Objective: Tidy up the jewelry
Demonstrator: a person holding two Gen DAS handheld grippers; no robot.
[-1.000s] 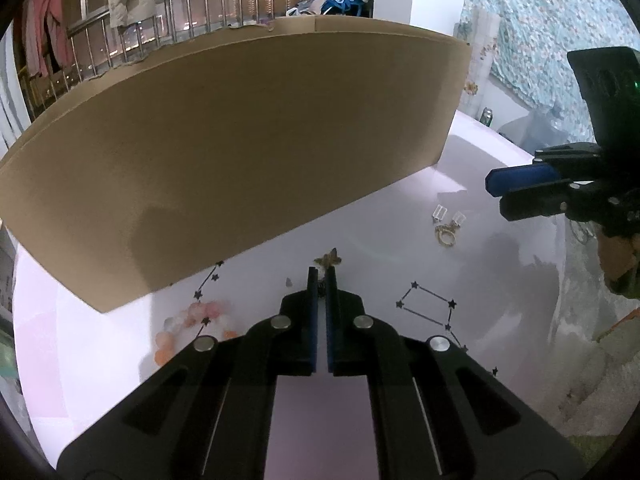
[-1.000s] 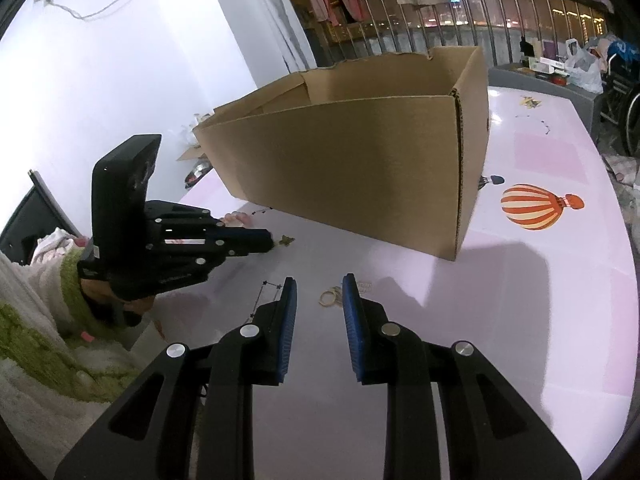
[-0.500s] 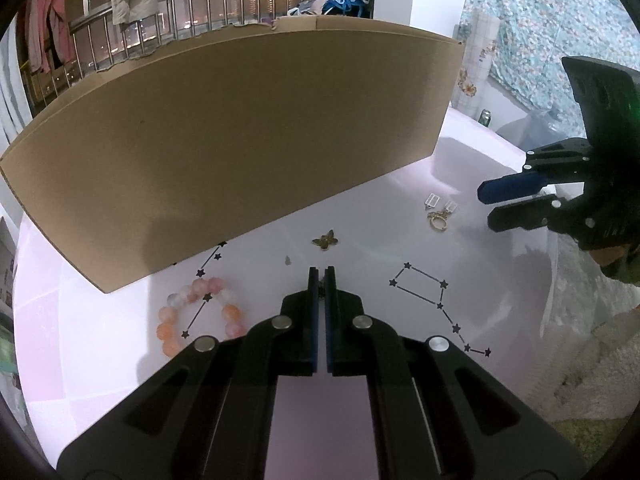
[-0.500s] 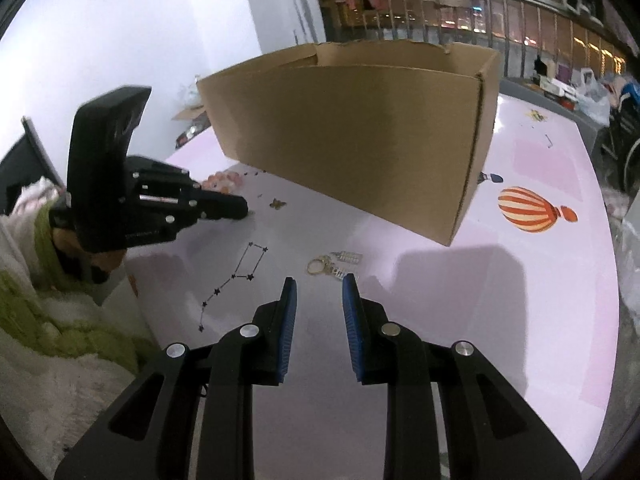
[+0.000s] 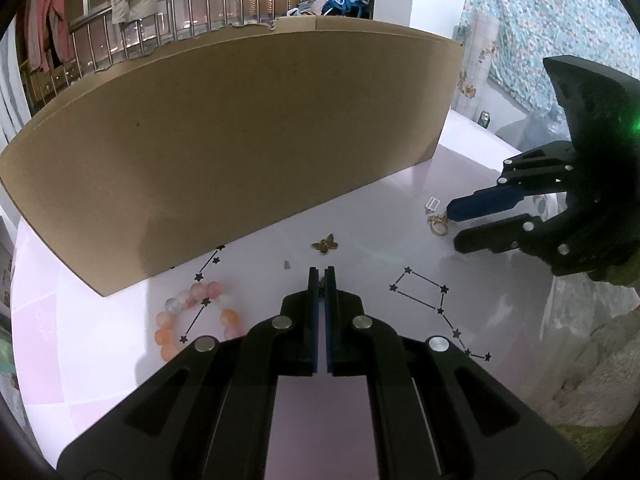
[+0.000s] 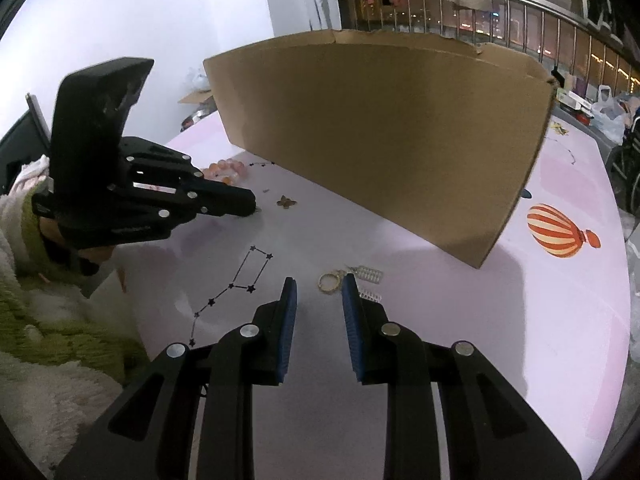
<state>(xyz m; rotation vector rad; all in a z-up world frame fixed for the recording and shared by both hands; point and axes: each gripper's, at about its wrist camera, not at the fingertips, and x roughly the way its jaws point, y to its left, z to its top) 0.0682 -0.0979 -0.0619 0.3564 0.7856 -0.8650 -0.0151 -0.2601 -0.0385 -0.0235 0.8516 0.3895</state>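
A gold butterfly charm (image 5: 325, 244) lies on the pink table just ahead of my left gripper (image 5: 318, 273), which is shut with nothing clearly seen between its pads. A pink and orange bead bracelet (image 5: 199, 317) lies to its left. A gold ring with small white clips (image 6: 330, 281) lies between the tips of my right gripper (image 6: 319, 284), which is open and low over it. The ring also shows in the left wrist view (image 5: 438, 224). The butterfly also shows in the right wrist view (image 6: 286, 201), beside my left gripper (image 6: 250, 202).
A large open cardboard box (image 5: 240, 140) stands on the table behind the jewelry, also in the right wrist view (image 6: 392, 136). The tablecloth carries a constellation print (image 5: 424, 292) and a striped balloon print (image 6: 558, 232). A tiny grey scrap (image 5: 286, 265) lies near the butterfly.
My left gripper has pulled back from the butterfly, bringing the bracelet into view. My right gripper has moved forward and down until its fingers flank the gold ring.
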